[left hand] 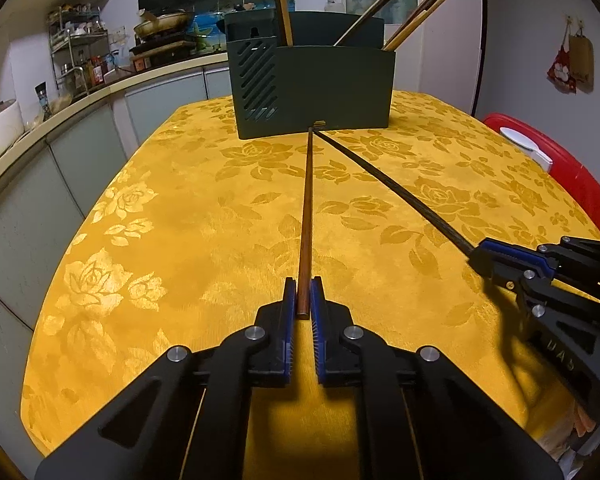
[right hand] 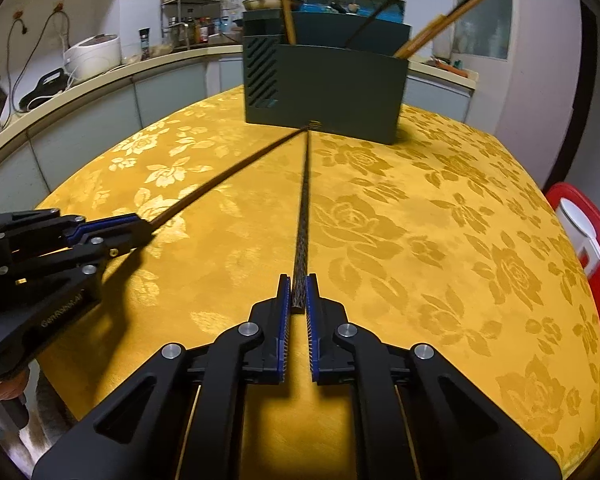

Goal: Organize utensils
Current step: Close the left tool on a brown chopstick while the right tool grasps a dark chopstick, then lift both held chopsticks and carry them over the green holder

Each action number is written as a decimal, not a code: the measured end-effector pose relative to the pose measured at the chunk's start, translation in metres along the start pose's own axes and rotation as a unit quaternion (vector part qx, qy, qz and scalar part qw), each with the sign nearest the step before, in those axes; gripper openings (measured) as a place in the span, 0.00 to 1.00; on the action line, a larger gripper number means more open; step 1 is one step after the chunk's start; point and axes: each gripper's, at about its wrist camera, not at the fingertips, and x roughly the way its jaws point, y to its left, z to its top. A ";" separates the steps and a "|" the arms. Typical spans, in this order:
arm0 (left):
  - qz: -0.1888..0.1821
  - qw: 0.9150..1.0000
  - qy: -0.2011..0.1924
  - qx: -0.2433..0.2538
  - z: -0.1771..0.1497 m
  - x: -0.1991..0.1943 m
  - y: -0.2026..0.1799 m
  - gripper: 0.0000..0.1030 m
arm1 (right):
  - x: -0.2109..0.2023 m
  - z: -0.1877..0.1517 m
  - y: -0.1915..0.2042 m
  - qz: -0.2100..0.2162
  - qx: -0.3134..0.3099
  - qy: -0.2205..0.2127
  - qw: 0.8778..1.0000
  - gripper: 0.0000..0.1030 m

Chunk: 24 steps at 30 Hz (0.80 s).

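Observation:
My left gripper (left hand: 303,294) is shut on the butt of a brown wooden chopstick (left hand: 306,216). My right gripper (right hand: 298,292) is shut on the butt of a dark patterned chopstick (right hand: 305,208). Both chopsticks point forward and their tips meet at the foot of a dark green utensil holder (left hand: 332,88), which also shows in the right wrist view (right hand: 340,88). Several chopsticks (left hand: 416,16) stand in the holder. The right gripper (left hand: 484,258) shows in the left wrist view, the left gripper (right hand: 140,228) in the right wrist view.
A table with a yellow floral cloth (left hand: 180,220) carries the holder at its far side. A kitchen counter (left hand: 80,96) with jars, a rack and a rice cooker runs along the left. A red chair (left hand: 572,176) stands at the right edge.

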 end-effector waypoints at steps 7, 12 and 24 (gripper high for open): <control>-0.007 1.000 0.004 -0.010 -0.005 -0.006 -0.002 0.07 | -0.007 -0.008 -0.017 -0.030 0.031 0.003 0.999 0.08; -0.007 1.000 0.002 -0.007 -0.010 -0.012 -0.004 0.07 | -0.012 -0.015 -0.018 -0.029 0.035 -0.001 0.999 0.08; -0.002 1.000 -0.005 -0.012 -0.009 -0.009 -0.001 0.12 | -0.011 -0.019 -0.023 0.012 0.045 -0.029 0.999 0.10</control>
